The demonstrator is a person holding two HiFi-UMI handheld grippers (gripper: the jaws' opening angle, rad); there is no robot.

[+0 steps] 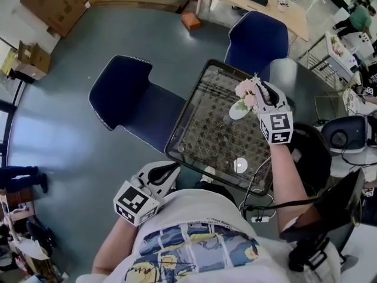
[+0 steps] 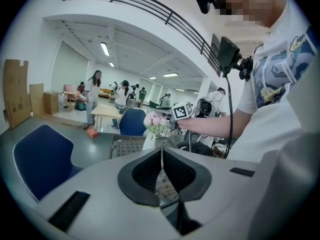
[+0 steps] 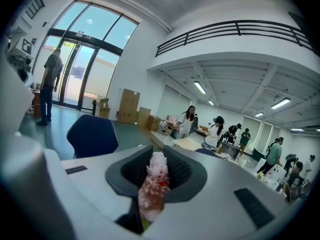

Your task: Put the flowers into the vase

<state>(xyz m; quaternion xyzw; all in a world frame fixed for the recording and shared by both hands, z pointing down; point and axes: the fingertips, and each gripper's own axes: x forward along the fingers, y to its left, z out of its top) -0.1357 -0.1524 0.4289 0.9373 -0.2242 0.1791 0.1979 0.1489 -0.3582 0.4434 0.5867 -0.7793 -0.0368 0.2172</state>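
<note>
A small white vase (image 1: 238, 109) stands on the patterned glass tabletop (image 1: 206, 128), with pink flowers (image 1: 244, 91) at its mouth. My right gripper (image 1: 257, 88) hovers just above and to the right of the vase. It is shut on a pink flower (image 3: 153, 184), whose head stands up between the jaws in the right gripper view. My left gripper (image 1: 172, 171) stays low at the table's near left corner with its jaws shut and nothing between them. In the left gripper view the vase (image 2: 149, 142) and its flowers (image 2: 155, 121) stand ahead, with the right gripper's marker cube (image 2: 182, 110) beside them.
A blue chair (image 1: 126, 96) stands left of the table and another (image 1: 258, 37) behind it. A white disc (image 1: 240, 165) lies on the glass near the front edge. Cables and dark equipment (image 1: 318, 158) crowd the right side. Cardboard boxes (image 1: 53, 5) lie at the far left.
</note>
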